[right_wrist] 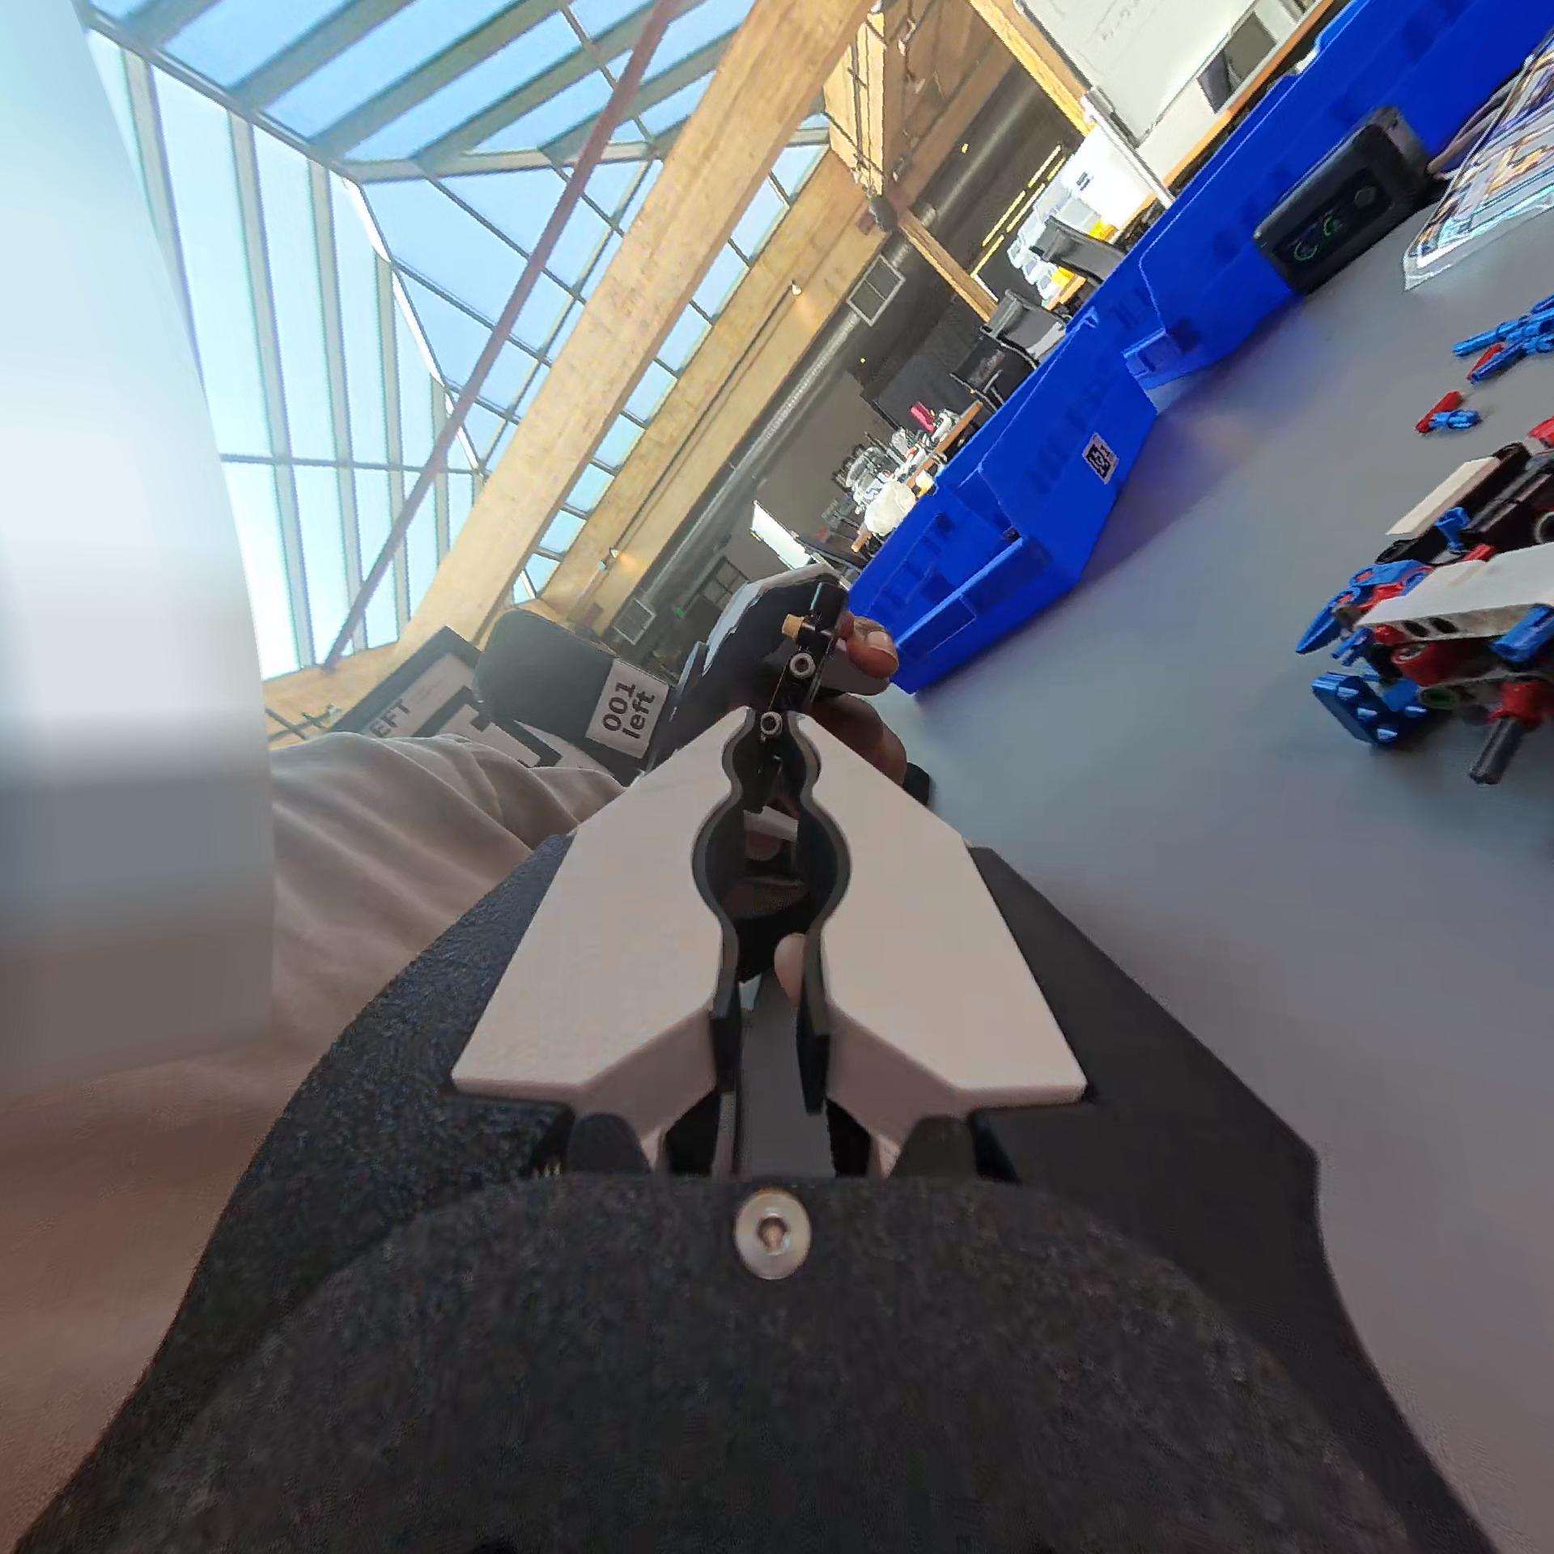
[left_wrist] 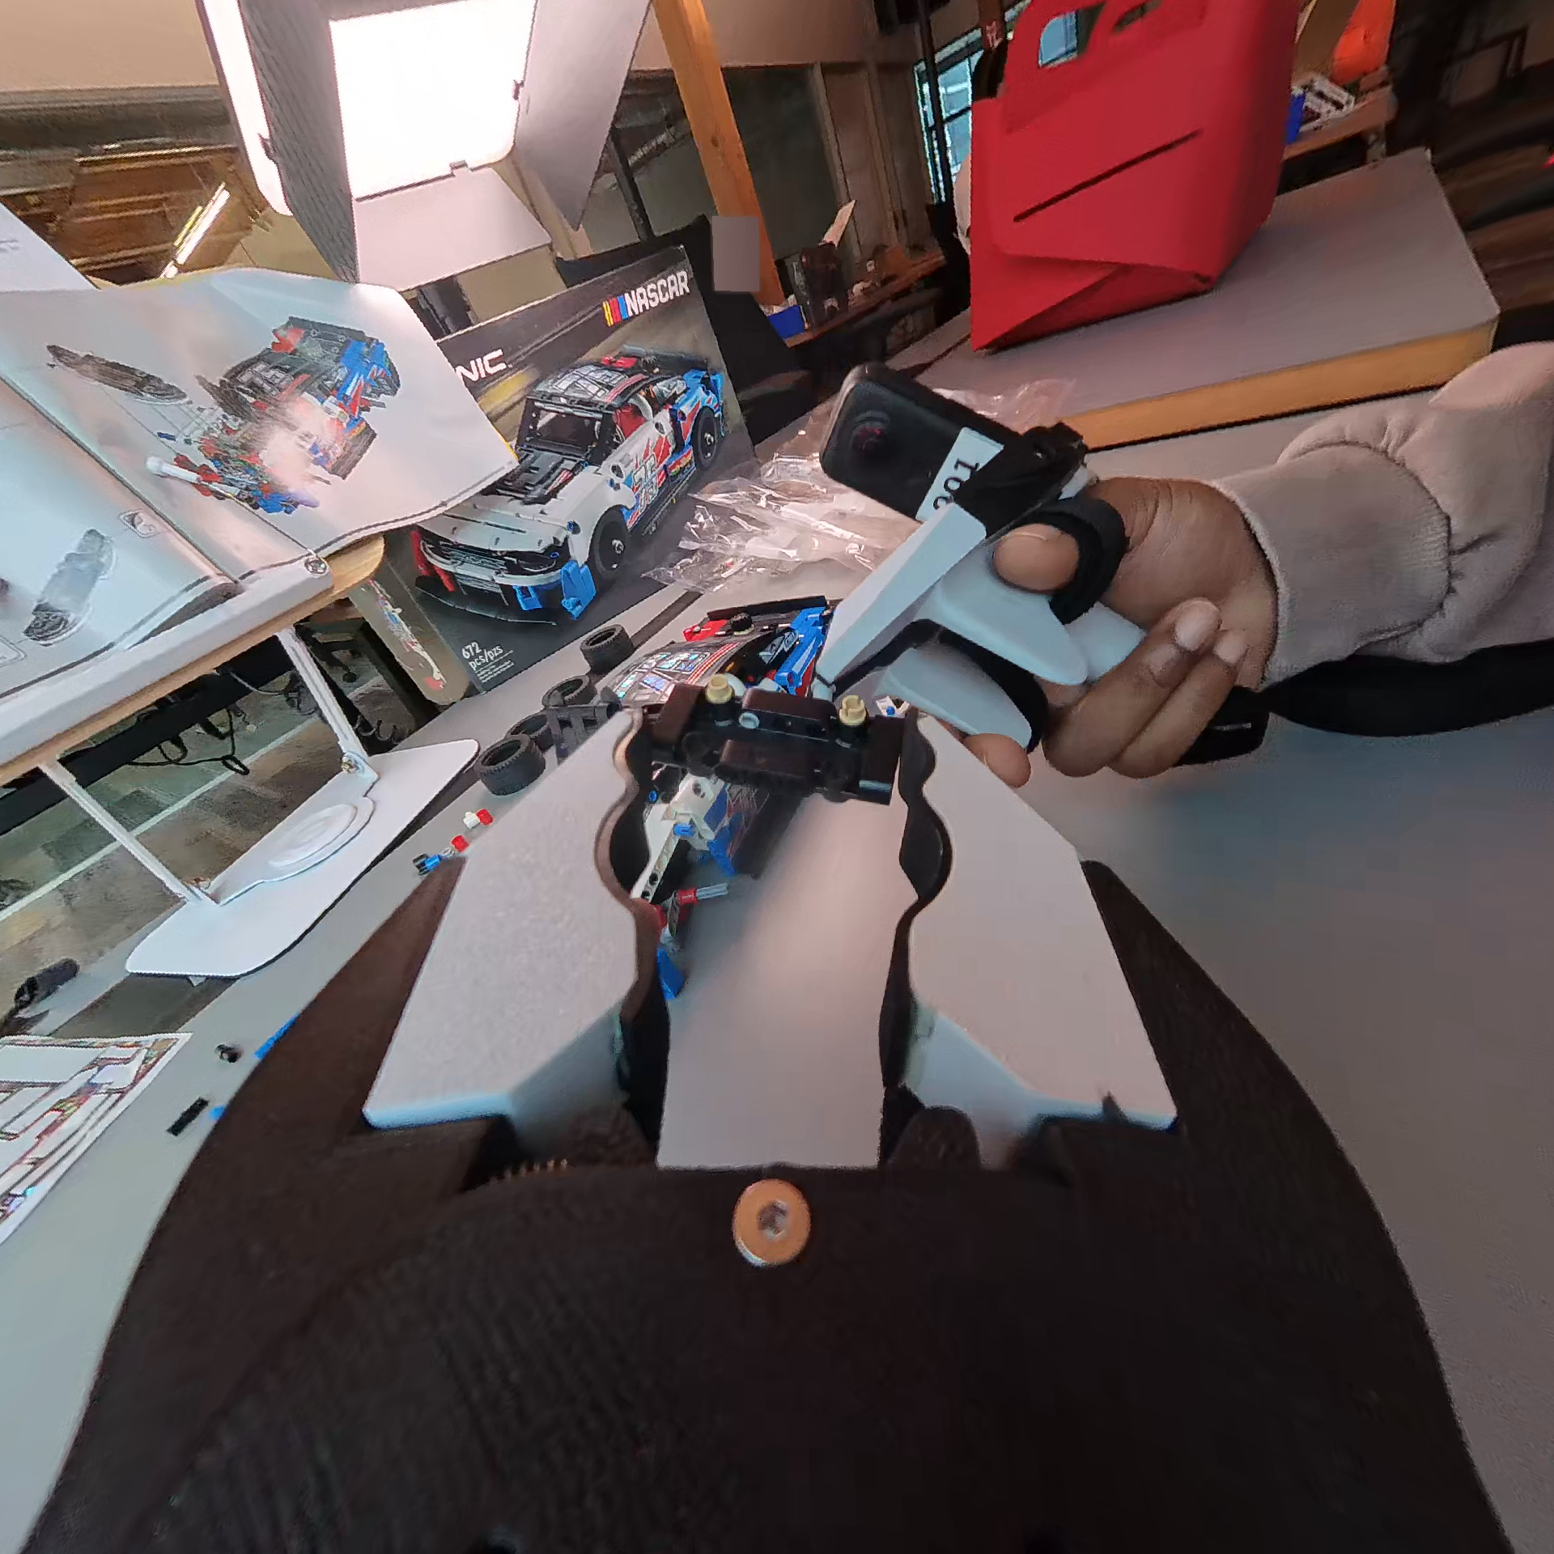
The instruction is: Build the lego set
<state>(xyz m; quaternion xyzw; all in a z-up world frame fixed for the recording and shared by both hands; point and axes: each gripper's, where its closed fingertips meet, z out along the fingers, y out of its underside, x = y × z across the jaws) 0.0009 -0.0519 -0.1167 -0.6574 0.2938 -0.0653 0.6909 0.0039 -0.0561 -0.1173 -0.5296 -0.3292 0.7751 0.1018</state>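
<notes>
My left gripper (left_wrist: 769, 732) is shut on a black and dark-brown Lego sub-assembly (left_wrist: 757, 744) with two tan pins on top, held above the grey table. My right gripper (right_wrist: 769, 719) is held by a hand. Its tips (left_wrist: 828, 683) meet the right end of that sub-assembly and are shut on a thin black beam (right_wrist: 795, 664) of it. The half-built red, white and blue car (left_wrist: 723, 664) lies on the table just behind and under the sub-assembly. It also shows at the right edge of the right wrist view (right_wrist: 1472, 639).
An open instruction booklet (left_wrist: 210, 420) on a white stand and the set's box (left_wrist: 589, 454) stand at the left. Several tyres (left_wrist: 504, 761), small loose pins (right_wrist: 1446, 420), plastic bags (left_wrist: 757, 521), a sticker sheet (left_wrist: 67, 1110), a red bag (left_wrist: 1110, 168) and blue bins (right_wrist: 1051, 504) surround the work area. My left and right fingertips are right by each other.
</notes>
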